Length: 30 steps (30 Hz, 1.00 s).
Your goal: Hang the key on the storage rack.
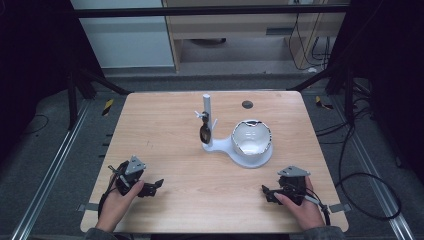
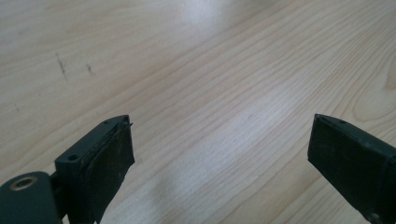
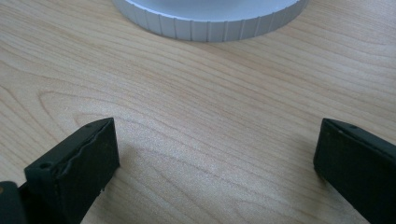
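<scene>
Two grippers rest low on the wooden worktop (image 1: 175, 150), one at each near corner, each held by a hand. The left gripper (image 1: 150, 187) has its fingers (image 2: 105, 158) spread wide over bare wood, grasping nothing. The right gripper (image 1: 267, 192) is likewise released, its fingers (image 3: 79, 163) apart and empty. Mid-worktop stands a white stand (image 1: 220, 145) with an upright post (image 1: 206, 107); sunglasses (image 1: 204, 131) hang on it, and a white bowl (image 1: 251, 139) sits on its round base (image 3: 210, 21).
</scene>
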Each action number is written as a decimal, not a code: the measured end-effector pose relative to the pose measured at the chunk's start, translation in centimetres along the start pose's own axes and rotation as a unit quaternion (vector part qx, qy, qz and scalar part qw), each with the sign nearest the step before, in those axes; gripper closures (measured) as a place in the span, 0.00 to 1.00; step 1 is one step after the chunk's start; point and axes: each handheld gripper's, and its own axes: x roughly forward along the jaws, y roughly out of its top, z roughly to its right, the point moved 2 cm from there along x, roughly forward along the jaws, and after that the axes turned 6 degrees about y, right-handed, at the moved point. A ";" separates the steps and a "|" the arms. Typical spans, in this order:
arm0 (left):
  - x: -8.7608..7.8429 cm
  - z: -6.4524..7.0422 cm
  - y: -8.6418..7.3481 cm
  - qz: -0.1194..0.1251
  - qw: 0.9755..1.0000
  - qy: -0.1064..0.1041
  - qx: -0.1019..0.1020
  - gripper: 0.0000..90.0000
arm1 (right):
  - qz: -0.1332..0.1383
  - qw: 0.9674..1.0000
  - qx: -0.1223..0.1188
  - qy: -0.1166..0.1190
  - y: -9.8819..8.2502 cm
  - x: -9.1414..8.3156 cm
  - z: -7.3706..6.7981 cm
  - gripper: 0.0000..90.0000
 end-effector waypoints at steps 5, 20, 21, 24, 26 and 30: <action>0.9 -0.6 -0.6 -0.006 1.000 -0.003 -0.008 0.07 | 0.000 1.000 0.000 0.000 0.0 0.0 0.0 0.00; 2.2 -1.9 -1.6 -0.007 0.999 0.005 -0.046 0.07 | 0.000 1.000 0.000 0.000 0.0 0.0 0.0 0.00; 2.3 -2.0 -1.8 -0.010 0.999 0.003 -0.045 0.07 | 0.000 1.000 0.000 0.000 0.0 0.0 0.0 0.00; 2.5 -1.9 -2.2 -0.005 0.999 0.004 -0.048 0.06 | 0.000 1.000 0.000 0.000 0.0 0.0 0.0 0.00; 2.4 -1.8 -2.3 -0.006 0.999 0.007 -0.038 0.06 | 0.000 1.000 0.000 0.000 0.0 0.0 0.0 0.00; 2.4 -1.7 -2.4 -0.009 1.000 0.009 -0.027 0.04 | 0.000 1.000 0.000 0.000 0.0 0.0 0.0 0.00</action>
